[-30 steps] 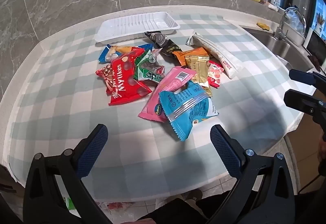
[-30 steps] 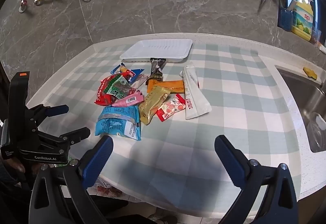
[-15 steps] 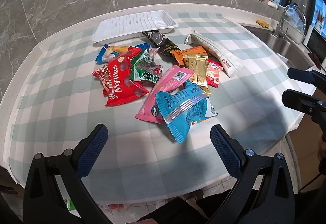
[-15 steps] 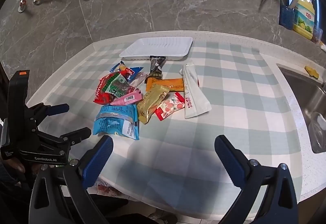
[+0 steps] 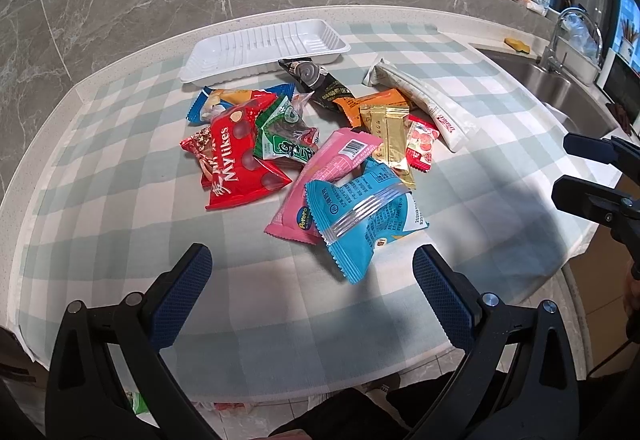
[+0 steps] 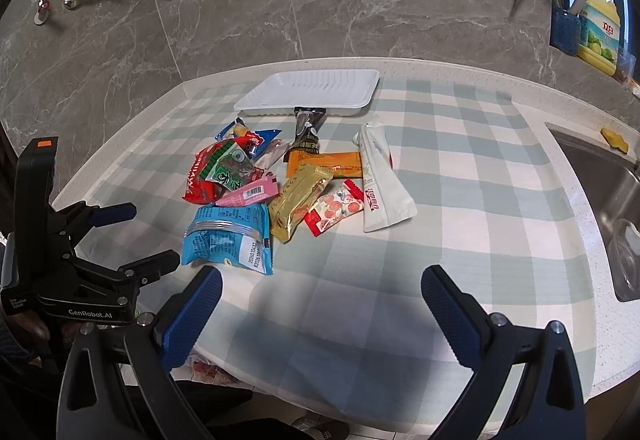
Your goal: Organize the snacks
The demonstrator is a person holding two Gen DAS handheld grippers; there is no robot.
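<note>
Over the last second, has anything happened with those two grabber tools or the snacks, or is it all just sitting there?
Both grippers, left and right, have eased a little closer to the snack pile: the blue packet and the rest sit slightly lower and nearer in both views. Nothing was taken hold of or let go. Both grippers stay open and empty, the snacks have not shifted among themselves, and the white tray is still empty.

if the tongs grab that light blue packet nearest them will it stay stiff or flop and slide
The light blue packet is a glossy film pouch, so it will probably crinkle and sag rather than stay stiff. It looks puffy, so likely light. It overlaps the pink packet, which may shift when it is lifted.
</note>
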